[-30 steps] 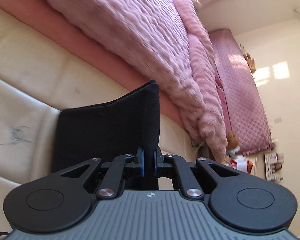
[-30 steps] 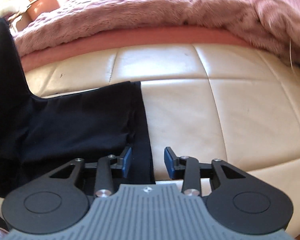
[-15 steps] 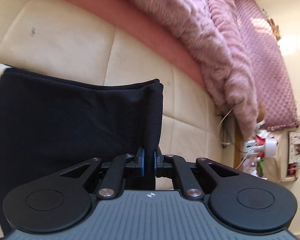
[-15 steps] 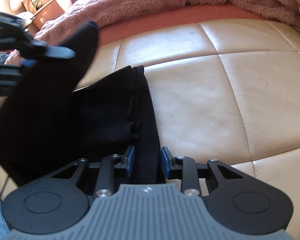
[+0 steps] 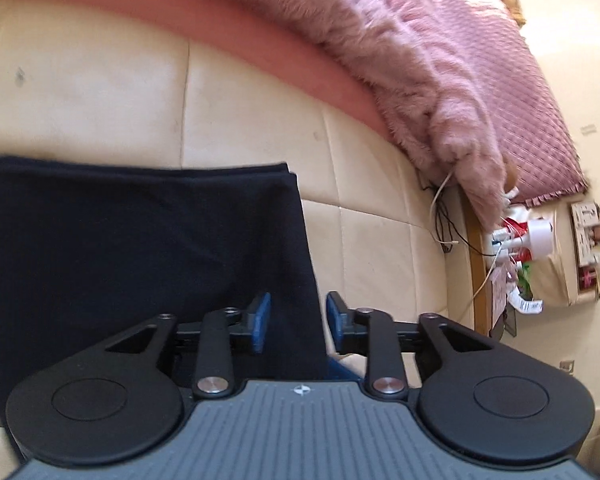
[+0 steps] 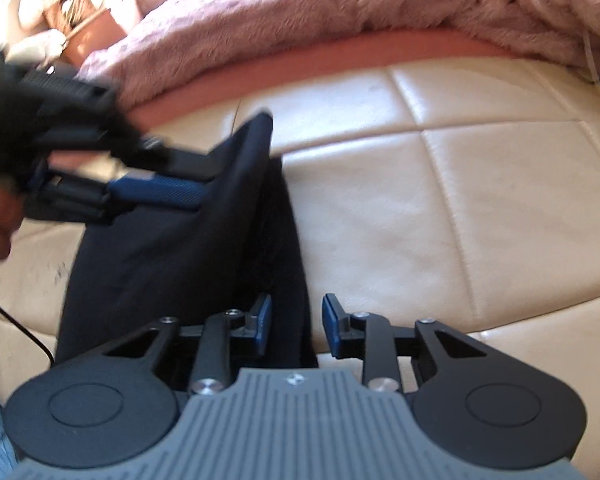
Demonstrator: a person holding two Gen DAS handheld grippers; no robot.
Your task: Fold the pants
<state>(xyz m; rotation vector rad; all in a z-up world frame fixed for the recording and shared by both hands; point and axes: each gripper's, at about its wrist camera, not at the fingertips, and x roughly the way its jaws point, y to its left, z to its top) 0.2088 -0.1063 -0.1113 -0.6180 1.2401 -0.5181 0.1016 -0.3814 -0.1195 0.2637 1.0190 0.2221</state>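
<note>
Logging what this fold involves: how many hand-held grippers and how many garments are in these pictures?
Hand-held grippers: 2, the left hand-held gripper and the right hand-held gripper, both open astride the cloth's edge
Garments: 1, the black pants on the cream cushion
Total: 3

Our left gripper [image 5: 295,322], clamped on the folded black fabric pants [image 5: 140,248] half a second ago, now parted, cloth edge loose between pads, right gripper [image 6: 295,322] spread slightly wider, pants edge toward 12 o'clock
</note>
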